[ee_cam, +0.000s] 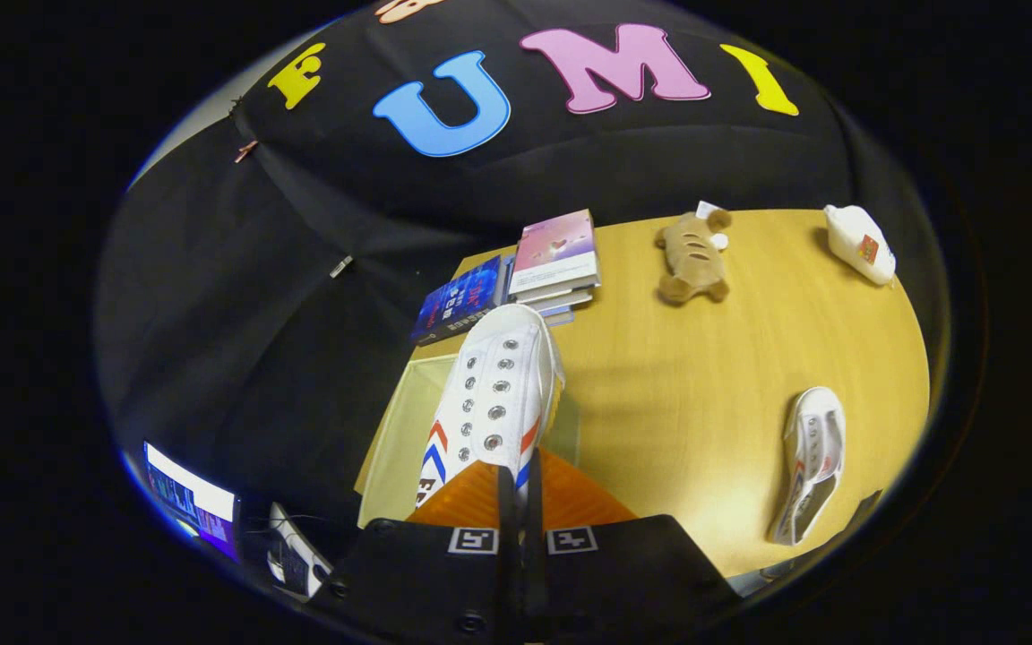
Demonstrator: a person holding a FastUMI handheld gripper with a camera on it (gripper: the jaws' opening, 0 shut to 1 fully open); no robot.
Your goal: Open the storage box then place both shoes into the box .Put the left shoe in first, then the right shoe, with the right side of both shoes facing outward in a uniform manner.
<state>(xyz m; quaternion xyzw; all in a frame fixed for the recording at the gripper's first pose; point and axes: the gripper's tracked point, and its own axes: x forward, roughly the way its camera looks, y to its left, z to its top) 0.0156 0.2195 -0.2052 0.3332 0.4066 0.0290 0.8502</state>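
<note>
Between the fingers of the gripper (516,488), pressed nearly together, the heel of one shoe (494,394) is pinched, its long axis running straight ahead, toe away. It hangs over the open box (395,430) just below. The other shoe (810,461) lies on the table (704,358), well off to the right.

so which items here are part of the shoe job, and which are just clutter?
Job:
- claw, shut on the held shoe
- second shoe, lying on the table
- storage box, open below the held shoe

Clutter:
- books
- plush toy
- white bottle
</note>
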